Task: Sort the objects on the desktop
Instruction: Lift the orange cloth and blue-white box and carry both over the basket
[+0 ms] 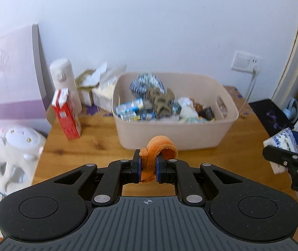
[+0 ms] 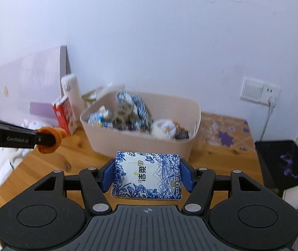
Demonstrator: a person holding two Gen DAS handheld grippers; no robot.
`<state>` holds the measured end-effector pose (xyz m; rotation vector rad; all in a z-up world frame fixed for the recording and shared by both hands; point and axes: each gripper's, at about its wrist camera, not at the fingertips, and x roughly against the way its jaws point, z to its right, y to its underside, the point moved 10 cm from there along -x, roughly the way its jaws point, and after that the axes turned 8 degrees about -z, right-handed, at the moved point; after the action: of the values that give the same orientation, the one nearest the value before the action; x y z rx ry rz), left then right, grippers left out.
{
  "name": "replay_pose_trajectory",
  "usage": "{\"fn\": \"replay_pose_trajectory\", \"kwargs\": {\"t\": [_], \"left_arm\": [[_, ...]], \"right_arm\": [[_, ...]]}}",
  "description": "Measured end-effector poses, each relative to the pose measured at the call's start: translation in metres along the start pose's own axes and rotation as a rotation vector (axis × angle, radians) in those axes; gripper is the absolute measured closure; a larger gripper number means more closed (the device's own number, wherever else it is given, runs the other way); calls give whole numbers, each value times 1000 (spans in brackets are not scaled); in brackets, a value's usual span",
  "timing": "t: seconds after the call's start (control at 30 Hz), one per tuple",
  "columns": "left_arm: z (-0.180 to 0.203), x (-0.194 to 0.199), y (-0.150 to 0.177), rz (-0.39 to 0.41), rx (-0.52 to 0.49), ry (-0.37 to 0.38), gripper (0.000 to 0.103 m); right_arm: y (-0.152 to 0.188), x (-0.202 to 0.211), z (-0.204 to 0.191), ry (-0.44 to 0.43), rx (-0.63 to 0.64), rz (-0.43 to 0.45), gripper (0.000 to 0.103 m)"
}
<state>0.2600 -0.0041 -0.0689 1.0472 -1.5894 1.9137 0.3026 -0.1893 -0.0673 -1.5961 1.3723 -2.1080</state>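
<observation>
Left gripper point(image 1: 149, 168) nipped shut on soft, light orange plush point(image 1: 159, 148); right gripper point(image 2: 146, 176) clamps squashy tissue pack point(image 2: 146, 176) across its sides, bin point(image 2: 140, 144) near worktop point(image 2: 222, 156) back edge

The blue-and-white tissue pack point(image 2: 146, 175) carries the large Chinese characters "洁柔" on its top face, with smaller print along one edge too tiny to read. The left tool's point(image 2: 48, 140) black arm reads "GenRobot.AI". In the left wrist view, the right tool's point(image 1: 283, 152) arm shows only "DA".
</observation>
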Motion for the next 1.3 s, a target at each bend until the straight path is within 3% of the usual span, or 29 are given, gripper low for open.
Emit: {"fn": "replay_pose_trajectory", "kwargs": {"t": [0.37, 0.7, 0.97, 1.3], "left_arm": [[2, 9, -72, 111, -64, 14, 91], [12, -38, -131, 139, -133, 29, 91], [14, -102, -147, 78, -155, 27, 91], [-4, -166, -136, -53, -146, -21, 91]], "right_arm": [[-60, -8, 12, 53, 19, 96, 43], [-97, -55, 35, 115, -2, 92, 43], [-118, -102, 48, 150, -9, 66, 43], [-117, -165, 45, 136, 0, -5, 43]]}}
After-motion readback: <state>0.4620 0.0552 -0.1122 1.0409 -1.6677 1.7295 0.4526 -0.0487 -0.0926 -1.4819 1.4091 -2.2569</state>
